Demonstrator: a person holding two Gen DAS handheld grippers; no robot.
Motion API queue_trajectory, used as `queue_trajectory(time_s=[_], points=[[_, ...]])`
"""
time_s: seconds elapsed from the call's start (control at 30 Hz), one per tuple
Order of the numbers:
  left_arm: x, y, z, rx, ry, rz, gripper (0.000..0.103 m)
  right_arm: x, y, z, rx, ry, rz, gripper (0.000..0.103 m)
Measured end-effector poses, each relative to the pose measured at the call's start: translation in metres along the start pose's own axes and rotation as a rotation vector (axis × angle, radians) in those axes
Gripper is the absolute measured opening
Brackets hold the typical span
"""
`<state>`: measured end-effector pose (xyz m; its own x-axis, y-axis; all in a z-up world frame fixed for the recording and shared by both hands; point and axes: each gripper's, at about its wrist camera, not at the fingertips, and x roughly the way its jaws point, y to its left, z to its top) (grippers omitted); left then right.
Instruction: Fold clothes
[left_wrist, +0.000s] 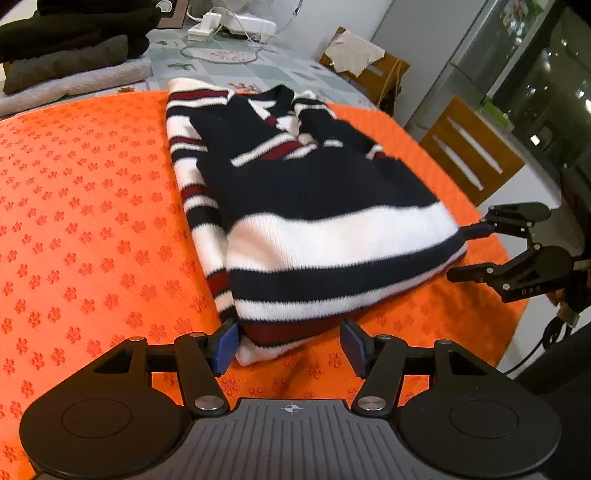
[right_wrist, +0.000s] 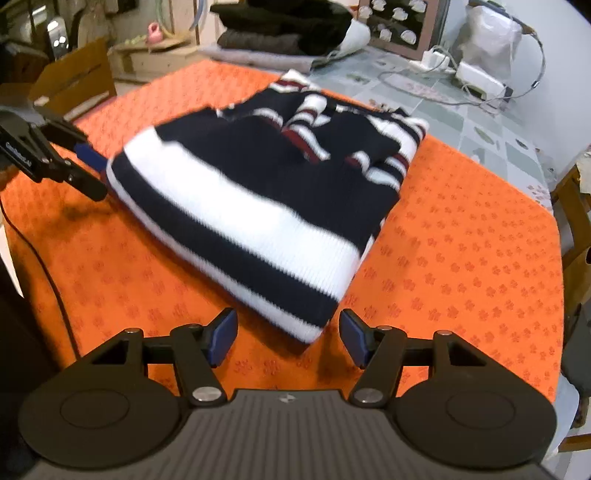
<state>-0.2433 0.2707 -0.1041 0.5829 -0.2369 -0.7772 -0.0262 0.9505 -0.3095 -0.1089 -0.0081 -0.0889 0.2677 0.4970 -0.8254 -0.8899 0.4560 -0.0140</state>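
Left wrist view: ribbed striped knit sweater (left_wrist: 317, 221) folded rectangular on orange mat (left_wrist: 92, 221); both hand-held grippers released.

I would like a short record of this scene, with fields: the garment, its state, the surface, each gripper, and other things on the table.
garment: striped sweater, navy, white and dark red
state: folded into a compact rectangle, lying flat
surface: orange mat on a table
left gripper: open, at a near corner of the sweater
right gripper: open, at another near corner
other things: stack of folded clothes, white power strip
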Motion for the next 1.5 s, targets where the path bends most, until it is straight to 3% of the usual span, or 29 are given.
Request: queue_trajectory(time_s=[0.1, 0.13, 0.17, 0.2, 0.27, 0.47, 0.7, 0.83, 1.23, 1.5], points=[[0.003, -0.008, -0.002, 0.027, -0.029, 0.035, 0.063, 0.006, -0.005, 0.0, 0.026, -0.009, 0.011, 0.03], [0.003, -0.011, -0.002, 0.038, -0.038, 0.049, 0.051, 0.007, -0.008, 0.001, 0.042, -0.014, 0.016, 0.024], [0.002, -0.013, -0.003, 0.043, -0.05, 0.063, 0.029, 0.005, -0.012, 0.002, 0.061, -0.022, 0.03, 0.018], [0.0, -0.016, -0.003, 0.046, -0.062, 0.077, 0.025, 0.003, -0.016, 0.004, 0.081, -0.032, 0.047, 0.016], [-0.007, -0.02, -0.002, 0.019, -0.086, 0.086, 0.019, -0.006, -0.021, 0.008, 0.096, -0.046, 0.072, 0.015], [-0.043, -0.037, 0.009, -0.027, -0.133, 0.086, 0.016, -0.043, -0.029, 0.019, 0.111, -0.069, 0.128, 0.015], [-0.074, -0.056, -0.001, -0.103, -0.066, 0.032, 0.016, -0.079, -0.036, 0.02, 0.149, -0.014, 0.233, 0.015], [-0.076, -0.063, 0.006, -0.134, -0.085, 0.042, 0.016, -0.082, -0.046, 0.029, 0.165, -0.01, 0.246, 0.015], [-0.079, -0.04, 0.082, -0.201, -0.212, 0.068, 0.016, -0.077, -0.096, 0.091, 0.21, -0.087, 0.249, 0.015], [-0.051, 0.0, 0.141, -0.238, -0.268, 0.1, 0.015, -0.037, -0.136, 0.15, 0.244, -0.131, 0.207, 0.013]])
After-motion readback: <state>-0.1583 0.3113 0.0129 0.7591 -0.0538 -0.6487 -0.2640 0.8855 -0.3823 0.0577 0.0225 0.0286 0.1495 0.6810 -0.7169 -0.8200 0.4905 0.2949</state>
